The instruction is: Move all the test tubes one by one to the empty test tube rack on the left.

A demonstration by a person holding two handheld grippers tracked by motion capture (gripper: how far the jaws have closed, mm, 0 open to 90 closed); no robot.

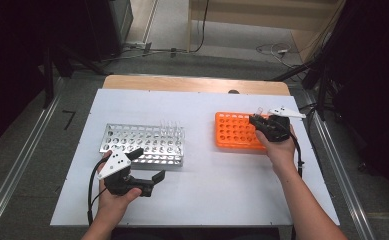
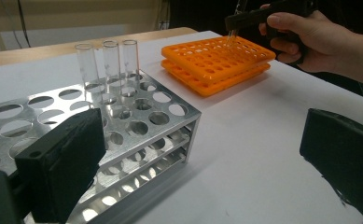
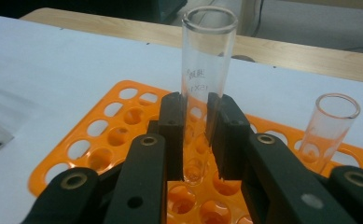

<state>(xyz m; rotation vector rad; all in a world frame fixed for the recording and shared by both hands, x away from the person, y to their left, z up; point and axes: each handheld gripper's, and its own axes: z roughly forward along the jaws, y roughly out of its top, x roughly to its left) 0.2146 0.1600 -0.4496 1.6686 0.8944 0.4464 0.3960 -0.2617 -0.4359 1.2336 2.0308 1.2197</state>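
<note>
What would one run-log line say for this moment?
right gripper: shut on test tube, above orange rack | left gripper: open, idle by metal rack

White board (image 1: 207, 200) lay over a wooden tabletop (image 1: 197, 84), wood edge showing along the far side. Grey floor (image 1: 232, 60) ran beyond the table and down both sides. Metal rails (image 1: 19, 167) ran along the floor left and right of the table. Pale wooden panelling (image 1: 262, 15) stood at the back, with a lighter floor strip (image 1: 167, 22) beside it. Black cables (image 1: 202, 30) trailed over the floor; a white cable with a plug (image 1: 281, 50) lay at the far right. Dark equipment (image 1: 102, 27) stood at the back left, dark stands (image 1: 327, 75) at the right. Light was even, corners dim.
</note>
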